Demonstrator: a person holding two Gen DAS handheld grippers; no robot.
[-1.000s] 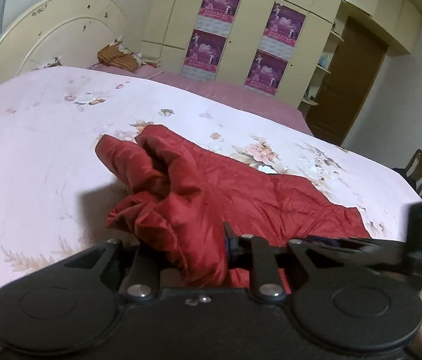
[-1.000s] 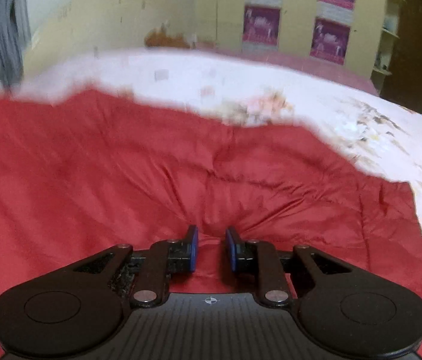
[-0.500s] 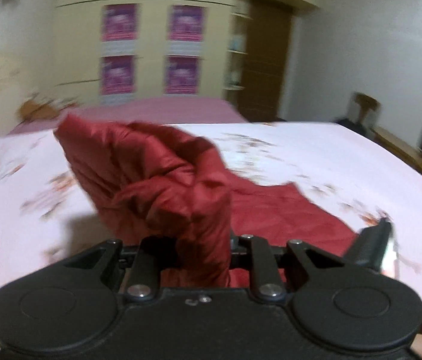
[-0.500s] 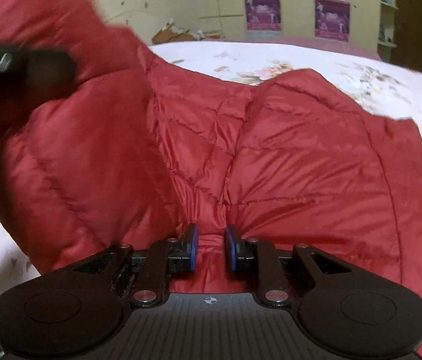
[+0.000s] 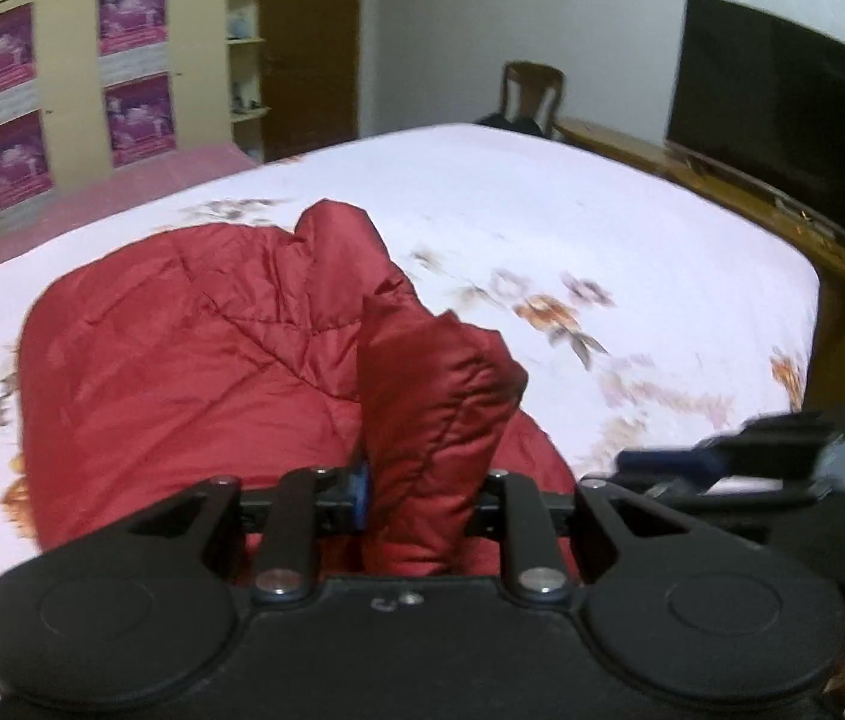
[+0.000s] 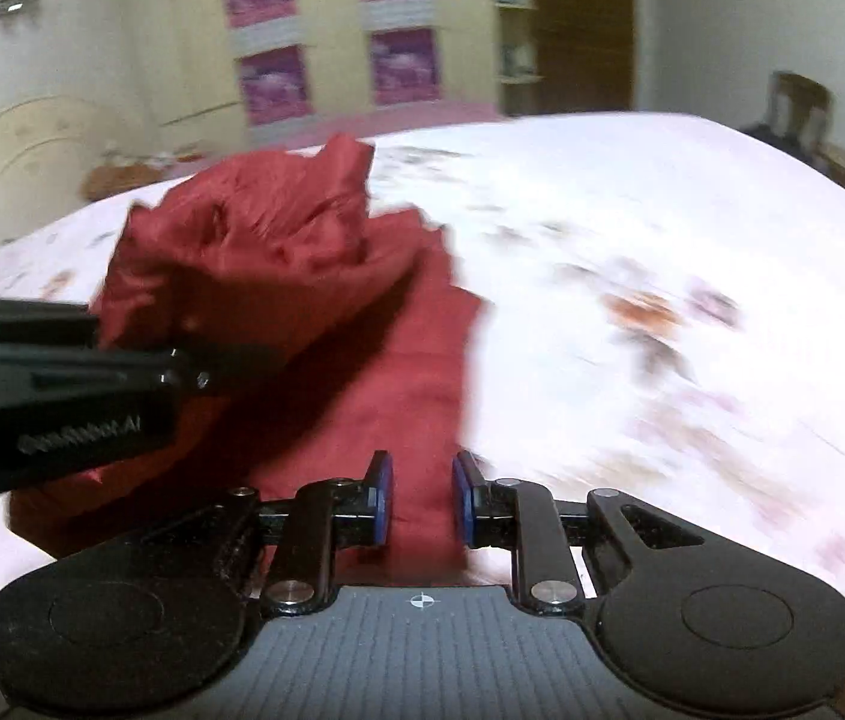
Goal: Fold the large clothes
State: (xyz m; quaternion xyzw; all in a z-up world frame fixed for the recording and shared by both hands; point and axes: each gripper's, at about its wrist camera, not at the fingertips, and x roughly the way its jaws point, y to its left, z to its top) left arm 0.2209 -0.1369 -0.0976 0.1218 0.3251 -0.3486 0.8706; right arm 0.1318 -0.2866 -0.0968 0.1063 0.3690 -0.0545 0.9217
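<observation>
Red jacket [image 5: 194, 360] on the bed [image 5: 542, 228], left gripper [image 5: 422, 498] holding a fold of it.

Left fingers [image 5: 356, 495] clamp a thick bunch of the quilted fabric, lifted above the rest of the jacket, which lies spread on the floral sheet. Right gripper [image 6: 420, 498] sits low at the jacket's near edge, fingers [image 6: 380, 495] parted with red cloth between them but no visible pinch (picture blurred). In the right wrist view the left gripper enters from the left, its held bunch raised over the flat part. Wardrobe [image 5: 62, 60] with pink posters behind; television [image 5: 782, 120] and chair [image 5: 530, 90] past the bed.
</observation>
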